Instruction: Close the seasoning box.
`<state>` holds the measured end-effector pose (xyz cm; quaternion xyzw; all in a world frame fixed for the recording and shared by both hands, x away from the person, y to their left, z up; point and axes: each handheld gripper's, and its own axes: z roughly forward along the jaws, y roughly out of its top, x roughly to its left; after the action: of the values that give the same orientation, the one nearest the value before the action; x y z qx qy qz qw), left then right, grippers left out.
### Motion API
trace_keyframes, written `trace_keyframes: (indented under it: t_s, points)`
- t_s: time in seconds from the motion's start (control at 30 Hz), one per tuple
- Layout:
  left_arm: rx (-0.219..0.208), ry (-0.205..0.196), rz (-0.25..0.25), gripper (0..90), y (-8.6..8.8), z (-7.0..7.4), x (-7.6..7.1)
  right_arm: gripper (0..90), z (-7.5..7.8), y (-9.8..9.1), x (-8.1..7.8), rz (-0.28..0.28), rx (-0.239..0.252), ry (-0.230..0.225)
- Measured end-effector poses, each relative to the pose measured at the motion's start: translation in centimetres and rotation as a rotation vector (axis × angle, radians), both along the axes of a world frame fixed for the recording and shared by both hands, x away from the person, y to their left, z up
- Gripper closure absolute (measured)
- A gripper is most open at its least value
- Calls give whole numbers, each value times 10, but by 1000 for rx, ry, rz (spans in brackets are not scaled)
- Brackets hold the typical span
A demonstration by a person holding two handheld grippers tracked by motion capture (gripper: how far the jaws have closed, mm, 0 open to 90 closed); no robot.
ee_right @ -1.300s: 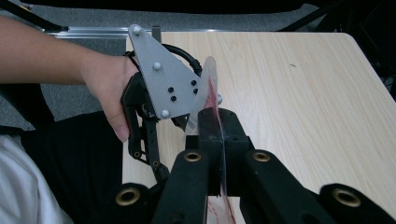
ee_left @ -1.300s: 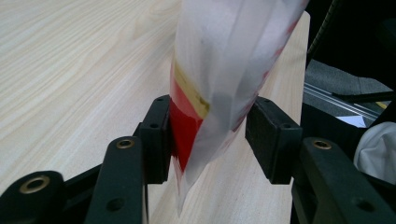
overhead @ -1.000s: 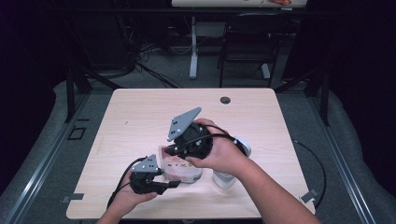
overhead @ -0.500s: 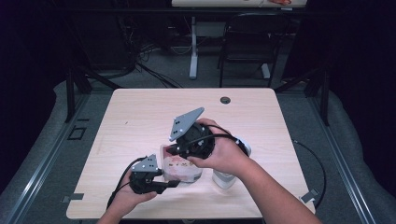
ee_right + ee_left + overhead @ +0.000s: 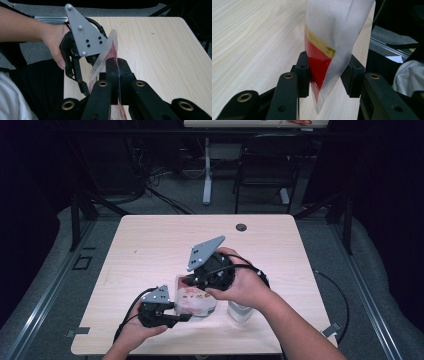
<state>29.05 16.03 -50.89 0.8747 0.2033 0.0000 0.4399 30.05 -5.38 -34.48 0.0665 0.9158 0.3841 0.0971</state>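
Note:
A clear plastic bag (image 5: 196,301) with red and yellow contents is held up just above the wooden table (image 5: 150,250) between both grippers. My left gripper (image 5: 181,313) comes at it from the left. Its jaws have just been closing, and in the left gripper view the pads (image 5: 304,72) press the bag's lower corner (image 5: 324,50) from both sides. My right gripper (image 5: 193,281) reaches in from above right. In the right gripper view it (image 5: 118,70) is shut on the bag's thin edge (image 5: 110,47), with the left gripper's grey plate (image 5: 85,37) just beyond.
A white cylindrical object (image 5: 239,312) stands on the table under the right wrist. A dark round grommet (image 5: 241,227) sits near the table's far edge. Cables trail from both grippers. A chair (image 5: 265,165) and desk legs stand beyond the table.
The left gripper's jaws have closed in on the bag's corner. Both hands stay in nearly the same place.

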Motion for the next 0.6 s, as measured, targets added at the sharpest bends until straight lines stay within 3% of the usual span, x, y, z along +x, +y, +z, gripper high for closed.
trace_keyframes:
  t_s: [0.27, 0.6]
  points:
    - [59, -4, -9, 645, 1, 8, 2, 897, -4, -11, 3, -4, 43, 9]
    - [131, 22, -45, 649, -5, 22, 5, 897, -4, -25, 1, -26, 56, 5]
